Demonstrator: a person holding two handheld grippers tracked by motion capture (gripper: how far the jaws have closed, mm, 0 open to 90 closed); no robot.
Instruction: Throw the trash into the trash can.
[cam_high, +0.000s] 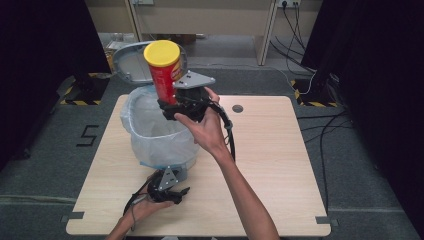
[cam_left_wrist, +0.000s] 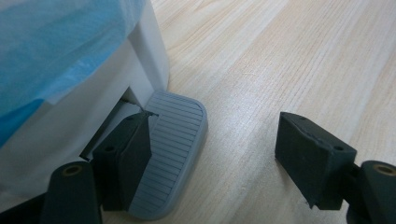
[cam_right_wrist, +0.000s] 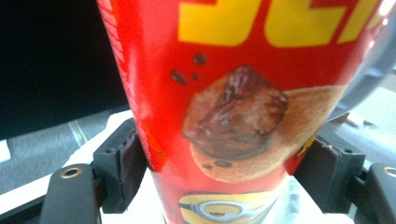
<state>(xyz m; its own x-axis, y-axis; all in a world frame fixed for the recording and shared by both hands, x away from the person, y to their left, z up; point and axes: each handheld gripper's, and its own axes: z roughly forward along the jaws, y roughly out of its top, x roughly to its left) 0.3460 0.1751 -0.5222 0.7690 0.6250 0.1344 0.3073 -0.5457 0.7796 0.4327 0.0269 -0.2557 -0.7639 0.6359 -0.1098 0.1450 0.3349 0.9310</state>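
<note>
Tongs at bin and pedal

Right tongs (cam_high: 172, 106) grip a red crisp can (cam_high: 164, 72) upright above the lined bin (cam_high: 155, 130), upper centre. Left tongs (cam_left_wrist: 212, 154) gape wide, one jaw on the grey pedal (cam_left_wrist: 175, 154), low on the desk (cam_high: 270, 165).

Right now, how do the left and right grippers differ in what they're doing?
The right gripper is raised over the open pedal bin, jaws shut on the red chip can; the left gripper sits low on the table, jaws open, one on the grey foot pedal. Both are hand-held with black jaws.
</note>
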